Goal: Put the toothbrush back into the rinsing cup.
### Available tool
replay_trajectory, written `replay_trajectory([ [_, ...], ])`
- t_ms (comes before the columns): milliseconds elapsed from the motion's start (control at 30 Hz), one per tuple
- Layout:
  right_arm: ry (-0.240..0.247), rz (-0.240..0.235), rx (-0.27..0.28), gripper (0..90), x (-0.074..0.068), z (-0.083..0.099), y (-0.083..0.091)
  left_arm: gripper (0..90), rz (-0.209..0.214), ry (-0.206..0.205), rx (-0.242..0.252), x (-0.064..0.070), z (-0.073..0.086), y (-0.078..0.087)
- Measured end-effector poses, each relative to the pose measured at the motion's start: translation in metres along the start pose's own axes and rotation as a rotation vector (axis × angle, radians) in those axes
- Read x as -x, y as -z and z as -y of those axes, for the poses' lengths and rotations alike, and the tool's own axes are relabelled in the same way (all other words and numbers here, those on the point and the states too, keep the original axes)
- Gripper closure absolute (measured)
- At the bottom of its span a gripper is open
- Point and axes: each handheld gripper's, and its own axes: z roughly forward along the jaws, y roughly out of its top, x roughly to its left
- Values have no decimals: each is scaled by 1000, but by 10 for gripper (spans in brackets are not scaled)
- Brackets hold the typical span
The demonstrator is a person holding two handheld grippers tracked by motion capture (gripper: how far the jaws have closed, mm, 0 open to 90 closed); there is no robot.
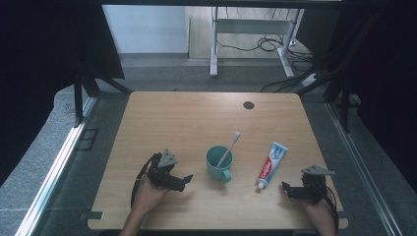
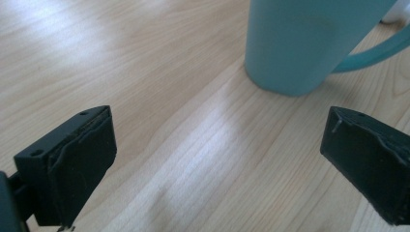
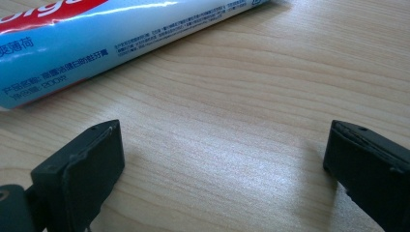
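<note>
Teal mug (image 2: pixel 309 43), top cut off

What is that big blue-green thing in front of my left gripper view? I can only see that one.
Observer: A teal cup, with a toothbrush standing in it, head up.
Operator: Is anything next to it?
Observer: Yes, a toothpaste tube lies flat on the table, on the cup's right side, cap toward the person.
Operator: Where's my other gripper?
Observer: The right gripper sits just right of the tube's cap end, jaws open and holding nothing.
</note>
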Motion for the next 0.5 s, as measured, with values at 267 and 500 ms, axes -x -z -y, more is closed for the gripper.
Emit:
replay_trajectory([
  [267,-1,0,0,2,0,0,0,0,-8,-4,-11,2,14,-3],
  [500,-1,0,0,2,0,0,0,0,-10,19,-20,1,27,-6],
])
